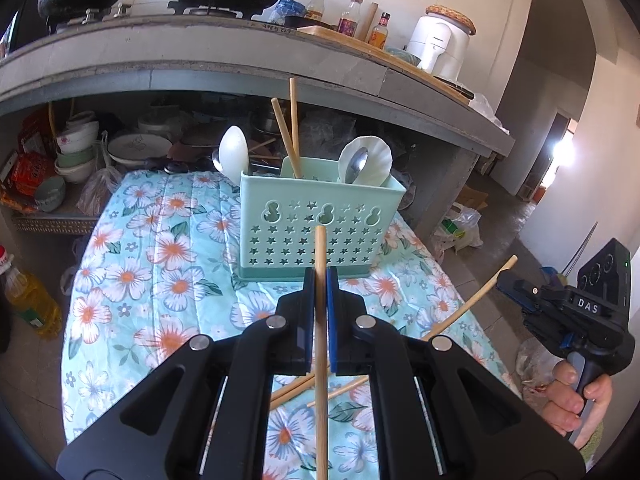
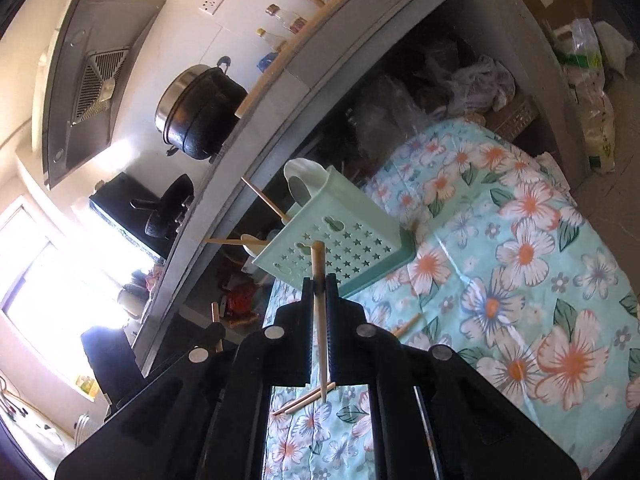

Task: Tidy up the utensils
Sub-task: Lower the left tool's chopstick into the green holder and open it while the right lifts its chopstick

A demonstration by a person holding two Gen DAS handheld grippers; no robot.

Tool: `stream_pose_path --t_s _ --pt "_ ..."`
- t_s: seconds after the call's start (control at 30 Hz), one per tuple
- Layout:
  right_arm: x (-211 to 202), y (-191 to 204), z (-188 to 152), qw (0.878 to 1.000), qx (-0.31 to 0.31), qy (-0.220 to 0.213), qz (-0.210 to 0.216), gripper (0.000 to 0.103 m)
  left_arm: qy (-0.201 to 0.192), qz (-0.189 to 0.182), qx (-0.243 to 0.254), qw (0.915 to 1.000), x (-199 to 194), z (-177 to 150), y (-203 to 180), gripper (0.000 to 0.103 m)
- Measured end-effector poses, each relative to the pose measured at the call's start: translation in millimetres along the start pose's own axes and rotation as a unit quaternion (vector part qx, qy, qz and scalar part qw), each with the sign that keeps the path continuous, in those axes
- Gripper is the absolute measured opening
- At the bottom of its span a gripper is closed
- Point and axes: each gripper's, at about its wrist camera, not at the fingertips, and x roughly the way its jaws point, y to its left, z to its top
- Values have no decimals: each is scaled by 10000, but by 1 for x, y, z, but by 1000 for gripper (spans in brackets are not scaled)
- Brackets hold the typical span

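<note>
A mint-green utensil holder [image 1: 320, 216] stands on the floral cloth [image 1: 160, 264], with two chopsticks [image 1: 294, 128], white spoons [image 1: 234, 152] and a metal spoon [image 1: 356, 164] in it. My left gripper [image 1: 320, 276] is shut on one wooden chopstick [image 1: 321, 400], just in front of the holder. At the right edge, above the table's side, my right gripper [image 1: 502, 280] is shut on another chopstick [image 1: 468, 304]. In the right wrist view this chopstick [image 2: 318, 264] sits between the shut jaws of the right gripper [image 2: 319, 284], with the holder [image 2: 340, 236] close ahead. Loose chopsticks [image 1: 300, 390] lie on the cloth.
A concrete counter [image 1: 240, 64] runs behind the table, with pots, bottles and a white appliance [image 1: 436, 44] on it. Bowls and plates [image 1: 76, 152] fill the shelf beneath. An oil bottle [image 1: 28, 296] stands on the floor left, and plastic bags [image 1: 460, 228] lie right.
</note>
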Motion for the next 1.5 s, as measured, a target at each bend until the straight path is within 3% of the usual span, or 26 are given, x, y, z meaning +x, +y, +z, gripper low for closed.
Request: stream_pose_path --t_s 0.13,0.4,0.63,0.87,1.0,1.17,1.33,1.5 --pt "-4 5 4 9999 -104 -79 -22 6 121 -137 -393 9991 5 5 10 4" --pt "-7 3 4 9998 -137 -136 -43 6 119 26 -520 9986 13 7 20 4" --pt "-7 1 4 9998 -153 -113 -46 6 470 90 -809 9956 35 -3 37 4" --pt "-9 -2 8 9998 -158 -148 -28 6 254 68 -640 9976 21 5 28 4" --pt "-16 -4 13 9997 -139 -209 70 6 -120 -16 -483 9988 1 27 15 4" --pt "-28 -6 29 9990 -86 -368 247 6 -1103 -100 -339 9933 -31 73 1 4" --pt "-37 -2 43 9979 -123 -550 316 6 -2110 -148 -282 9770 -45 125 -8 4" --pt "-37 2 48 9974 -164 -605 352 6 -2820 -95 -354 9587 -31 171 -13 4"
